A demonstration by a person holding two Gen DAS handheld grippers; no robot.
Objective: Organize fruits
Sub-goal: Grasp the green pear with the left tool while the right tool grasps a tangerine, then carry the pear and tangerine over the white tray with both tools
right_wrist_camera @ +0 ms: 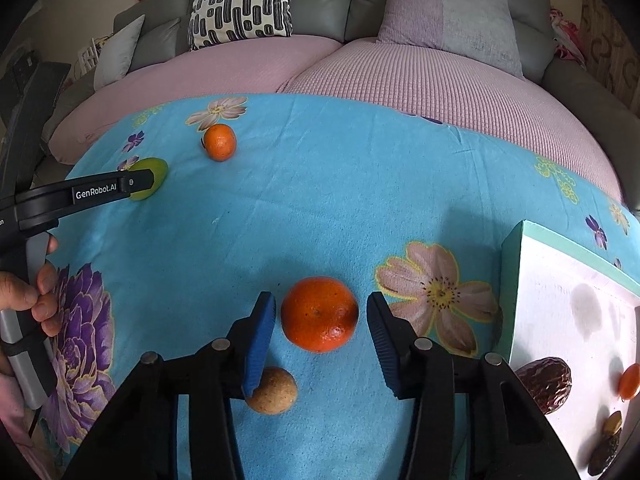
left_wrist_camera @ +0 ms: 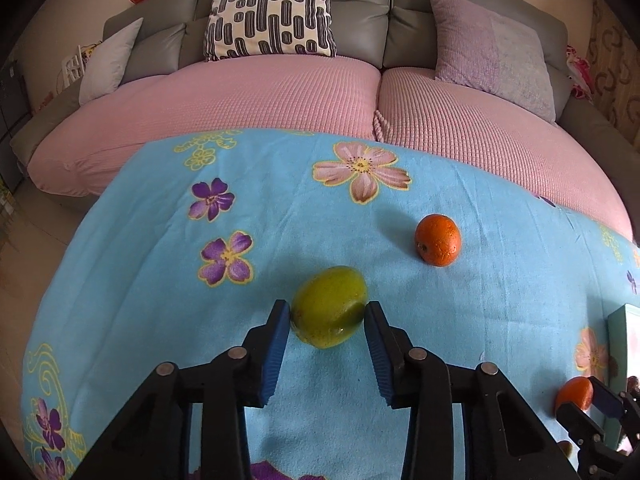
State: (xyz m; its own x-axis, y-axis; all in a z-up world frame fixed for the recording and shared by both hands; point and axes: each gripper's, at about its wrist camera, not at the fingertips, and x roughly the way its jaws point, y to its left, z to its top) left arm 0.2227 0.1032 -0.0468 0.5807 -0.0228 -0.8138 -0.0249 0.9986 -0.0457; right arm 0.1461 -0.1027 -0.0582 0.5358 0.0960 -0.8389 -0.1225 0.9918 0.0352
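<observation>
Both grippers straddle fruit unclamped: left gripper (left_wrist_camera: 326,314) brackets the green fruit (left_wrist_camera: 329,306), right gripper (right_wrist_camera: 321,308) gapes around the tangerine (right_wrist_camera: 319,314), nearer the white tray (right_wrist_camera: 560,312) to the tangerine's right.

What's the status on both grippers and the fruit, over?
Left gripper open, straddling green fruit. Right gripper open around big orange; small brown fruit by its left finger. Tray at right.
</observation>
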